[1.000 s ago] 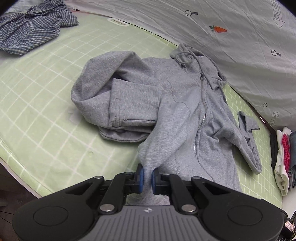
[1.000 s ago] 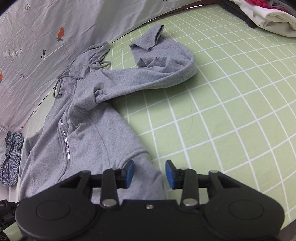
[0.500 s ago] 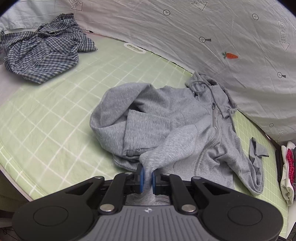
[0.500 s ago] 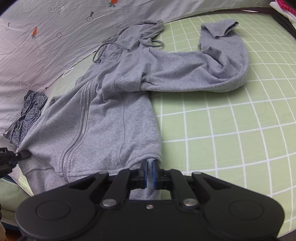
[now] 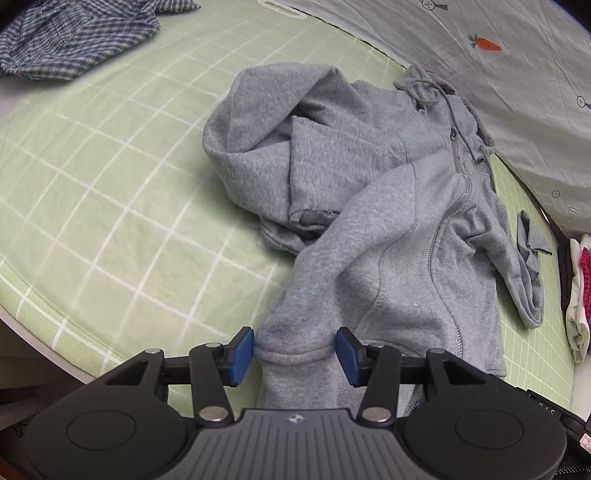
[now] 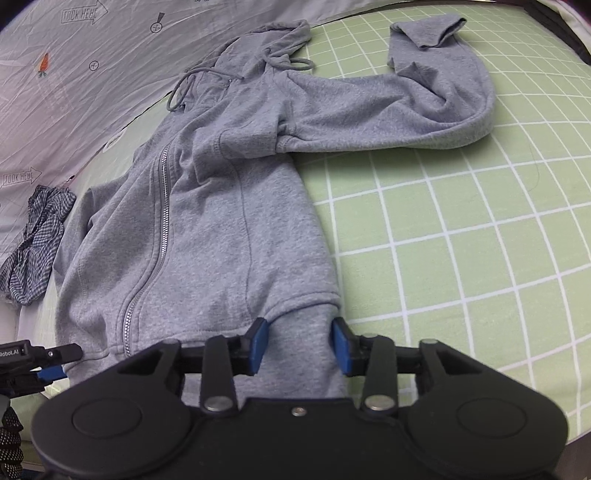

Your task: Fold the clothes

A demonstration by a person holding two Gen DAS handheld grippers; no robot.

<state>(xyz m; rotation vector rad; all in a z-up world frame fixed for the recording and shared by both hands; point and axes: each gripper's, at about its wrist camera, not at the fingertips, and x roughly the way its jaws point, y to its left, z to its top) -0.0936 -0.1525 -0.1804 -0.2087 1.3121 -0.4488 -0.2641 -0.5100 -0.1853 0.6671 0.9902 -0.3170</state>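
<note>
the grey hoodie (image 5: pixel 388 229) lies spread on the green checked mat (image 5: pixel 110 177), its near hem between the spread jaws of the left gripper (image 5: pixel 295 350) and right gripper (image 6: pixel 299 341). half a second ago both were clamped on that hem; now they have let go.

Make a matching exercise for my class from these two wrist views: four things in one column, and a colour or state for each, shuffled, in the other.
Things:
1. hoodie
2. checked shirt
3. bed sheet
4. left gripper

Descriptions:
A. green with a white grid
B. open, hem between its fingers
C. grey, zipped, spread out
D. blue-and-white, crumpled in a heap

Pairs: 1-C, 2-D, 3-A, 4-B
</note>
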